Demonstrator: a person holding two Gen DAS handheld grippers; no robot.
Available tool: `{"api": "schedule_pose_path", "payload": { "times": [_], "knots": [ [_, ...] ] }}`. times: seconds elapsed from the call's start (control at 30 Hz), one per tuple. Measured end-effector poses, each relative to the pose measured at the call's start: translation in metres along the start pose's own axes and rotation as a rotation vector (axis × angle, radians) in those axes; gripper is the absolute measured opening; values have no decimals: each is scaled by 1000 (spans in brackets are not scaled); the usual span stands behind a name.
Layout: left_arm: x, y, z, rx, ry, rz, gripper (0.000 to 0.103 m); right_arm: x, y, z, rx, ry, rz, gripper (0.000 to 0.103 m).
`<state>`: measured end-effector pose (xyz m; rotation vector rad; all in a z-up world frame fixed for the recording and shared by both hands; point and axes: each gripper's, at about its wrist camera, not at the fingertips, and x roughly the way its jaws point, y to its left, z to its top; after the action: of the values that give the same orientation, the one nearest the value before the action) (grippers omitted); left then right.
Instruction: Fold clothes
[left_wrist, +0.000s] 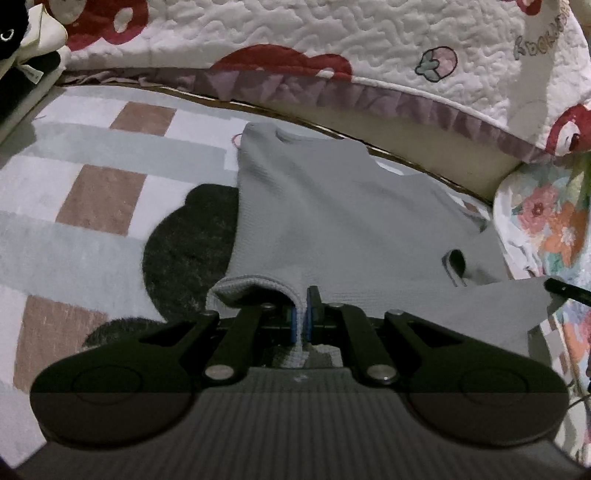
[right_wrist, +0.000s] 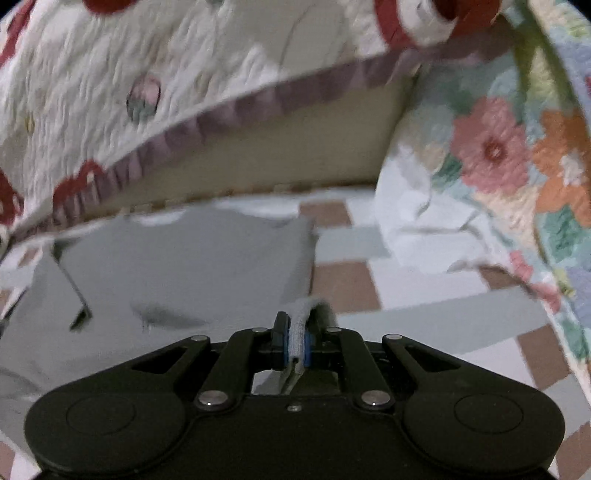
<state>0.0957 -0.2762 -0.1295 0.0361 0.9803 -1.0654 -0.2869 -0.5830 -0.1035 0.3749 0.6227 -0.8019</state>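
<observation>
We grip the top's (left_wrist: 332, 206) hem near the bed (left_wrist: 424, 155) with both tools (left_wrist: 304, 314) (right_wrist: 295, 339); no fold appears made.

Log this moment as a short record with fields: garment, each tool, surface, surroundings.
garment: grey knit top, spread on the rug, near hem lifted
left tool: shut on the ribbed hem
right tool: shut on the ribbed hem at the garment's other corner
surface: checked rug with a dark patch partly under the garment
surroundings: quilted bedspread behind, floral fabric to the right
</observation>
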Motion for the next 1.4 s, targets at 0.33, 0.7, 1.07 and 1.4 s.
{"api": "schedule_pose_path", "payload": {
  "times": [0.33, 0.7, 1.07, 1.4],
  "knots": [
    [-2, 11, -3, -33, 26, -44, 7, 10, 3, -1, 9, 26, -12, 14],
    [2, 6, -6, -3, 22, -43, 7, 27, 3, -14, 90, 79, -40, 19],
    [-19, 21, 5, 1, 79, -117, 8, 40, 6, -25, 124, 103, -87, 24],
    [-21, 8, 0, 162, 169, -141, 27, 42, 5, -26, 156, 104, -82, 28]
  ]
}}
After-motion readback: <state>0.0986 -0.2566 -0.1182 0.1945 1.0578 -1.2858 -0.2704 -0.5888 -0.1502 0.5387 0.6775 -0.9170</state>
